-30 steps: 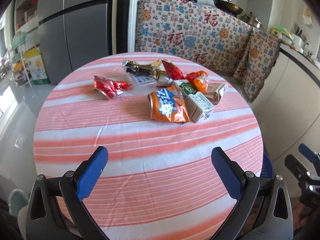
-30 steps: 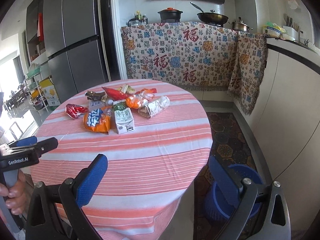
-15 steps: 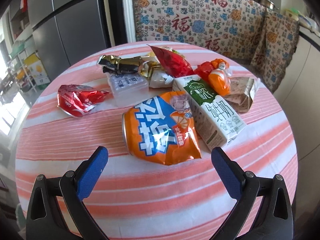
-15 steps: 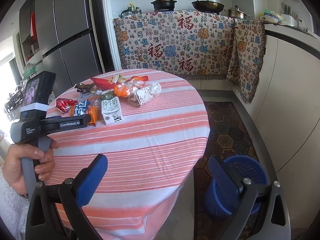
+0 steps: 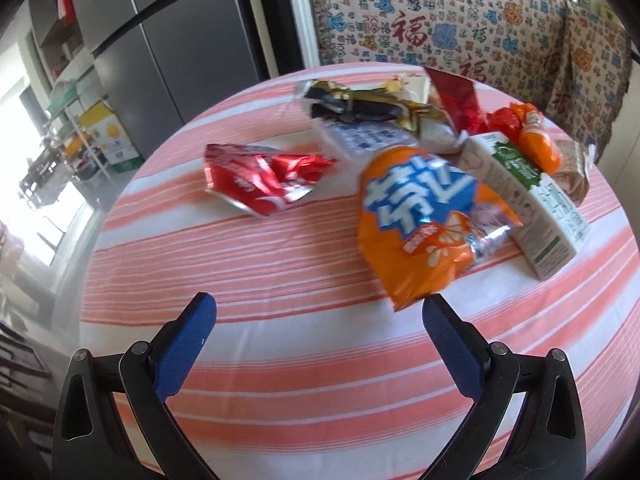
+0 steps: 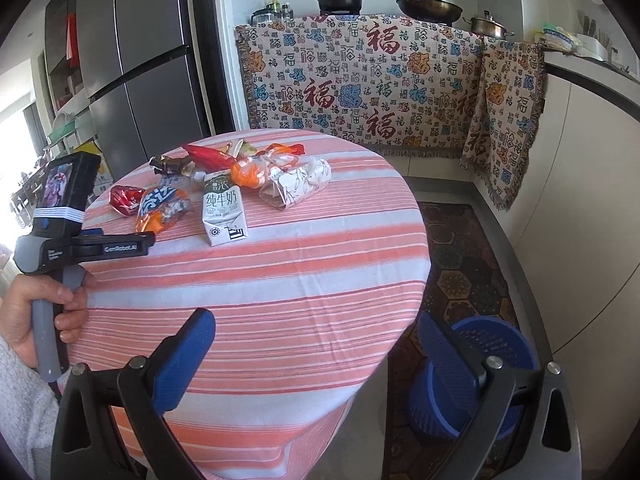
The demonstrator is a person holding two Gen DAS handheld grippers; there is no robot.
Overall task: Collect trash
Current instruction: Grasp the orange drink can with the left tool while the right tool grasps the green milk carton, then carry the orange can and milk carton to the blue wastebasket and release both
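orange foil now sits right ahead of the left gripper (image 5: 316,320), whose blue fingers are spread wide with nothing between them. half a second back it pointed squarely at the crushed orange packet (image 5: 424,220); now it has swung aside, so the packet's near edge lies just off its right finger and the red wrapper (image 5: 264,180) sits further out front. i'd say the grab is being lined up. the right gripper (image 6: 316,354) waits wide apart and empty, the blue bin (image 6: 492,356) just beyond its right finger.
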